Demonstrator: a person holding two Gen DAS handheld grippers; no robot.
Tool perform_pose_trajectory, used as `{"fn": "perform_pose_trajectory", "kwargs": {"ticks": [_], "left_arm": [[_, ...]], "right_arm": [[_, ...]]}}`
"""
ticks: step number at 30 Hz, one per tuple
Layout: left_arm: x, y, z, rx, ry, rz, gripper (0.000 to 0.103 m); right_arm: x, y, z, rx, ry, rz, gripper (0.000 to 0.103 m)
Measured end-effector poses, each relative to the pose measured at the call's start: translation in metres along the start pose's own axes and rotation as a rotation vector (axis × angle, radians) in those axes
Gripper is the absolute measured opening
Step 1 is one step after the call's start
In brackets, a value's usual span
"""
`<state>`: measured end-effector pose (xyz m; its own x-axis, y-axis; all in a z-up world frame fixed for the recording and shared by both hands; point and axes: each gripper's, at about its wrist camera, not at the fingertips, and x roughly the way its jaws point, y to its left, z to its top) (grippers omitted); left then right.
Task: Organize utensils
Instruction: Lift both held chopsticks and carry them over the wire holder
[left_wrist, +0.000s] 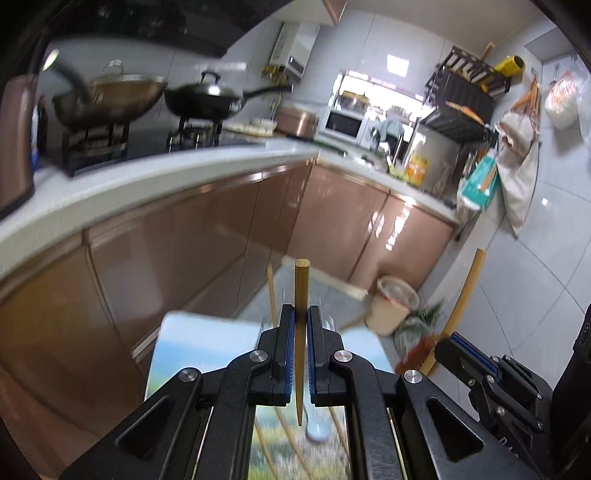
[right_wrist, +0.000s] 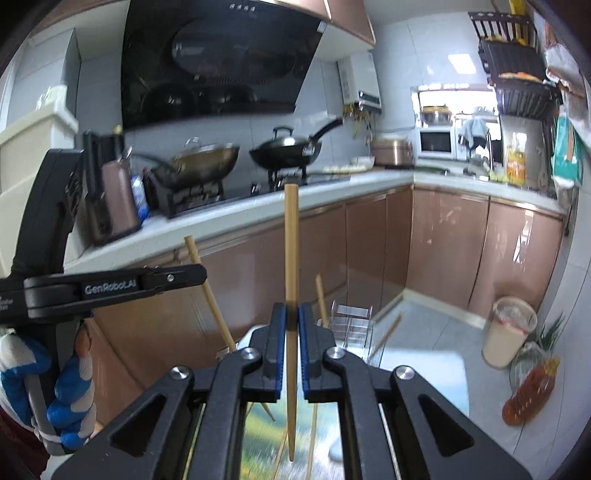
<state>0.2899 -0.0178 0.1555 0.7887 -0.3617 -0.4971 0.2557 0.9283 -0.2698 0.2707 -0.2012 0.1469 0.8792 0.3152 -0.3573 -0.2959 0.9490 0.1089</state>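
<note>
My left gripper (left_wrist: 300, 314) is shut on a wooden chopstick (left_wrist: 300, 288) and holds it upright, thick end up. My right gripper (right_wrist: 291, 312) is shut on another wooden chopstick (right_wrist: 290, 240), also upright. In the right wrist view the left gripper (right_wrist: 195, 273) shows at the left with its chopstick (right_wrist: 212, 295) slanting down. The right gripper's fingers (left_wrist: 465, 360) show at the lower right of the left wrist view. Below lie a white spoon (left_wrist: 317, 430) and loose chopsticks (right_wrist: 312, 439) on a picture-printed table (left_wrist: 192, 354). A clear holder (right_wrist: 351, 325) stands beyond with a chopstick (right_wrist: 320, 299) in it.
A kitchen counter (right_wrist: 258, 210) with two woks, a stove and a brown kettle (right_wrist: 118, 199) runs behind, over brown cabinets (right_wrist: 443, 243). On the floor at the right stand a beige bin (right_wrist: 508, 332), a bottle (right_wrist: 532, 391) and greens.
</note>
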Motion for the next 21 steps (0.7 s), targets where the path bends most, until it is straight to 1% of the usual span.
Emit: {"fn": "perform_pose_trajectory", "kwargs": {"ticks": [4,5,7,10,14,16,18,21], "left_arm": [[0.030,-0.003,0.027,0.014,-0.046,0.014,0.006],[0.036,-0.004,0.030,0.017,-0.053,0.019,0.006],[0.059,-0.005,0.035,0.024,-0.065,0.030,0.006],[0.093,-0.007,0.037,0.037,-0.075,0.047,0.006],[0.133,-0.005,0.030,0.042,-0.077,0.060,0.006],[0.153,-0.002,0.023,0.039,-0.074,0.055,0.006],[0.175,0.003,0.015,0.032,-0.066,0.047,0.006],[0.193,0.009,0.001,0.033,-0.063,0.047,0.006]], "right_arm": [[0.035,-0.017,0.027,0.000,-0.059,-0.025,0.006],[0.043,-0.020,0.030,-0.002,-0.067,-0.036,0.006],[0.066,-0.029,0.034,0.000,-0.082,-0.049,0.006],[0.095,-0.041,0.032,-0.002,-0.087,-0.083,0.006],[0.139,-0.065,0.015,0.017,-0.075,-0.105,0.006],[0.158,-0.075,0.003,0.025,-0.063,-0.115,0.006],[0.172,-0.082,-0.009,0.034,-0.053,-0.114,0.006],[0.191,-0.090,-0.027,0.044,-0.037,-0.118,0.006]]}}
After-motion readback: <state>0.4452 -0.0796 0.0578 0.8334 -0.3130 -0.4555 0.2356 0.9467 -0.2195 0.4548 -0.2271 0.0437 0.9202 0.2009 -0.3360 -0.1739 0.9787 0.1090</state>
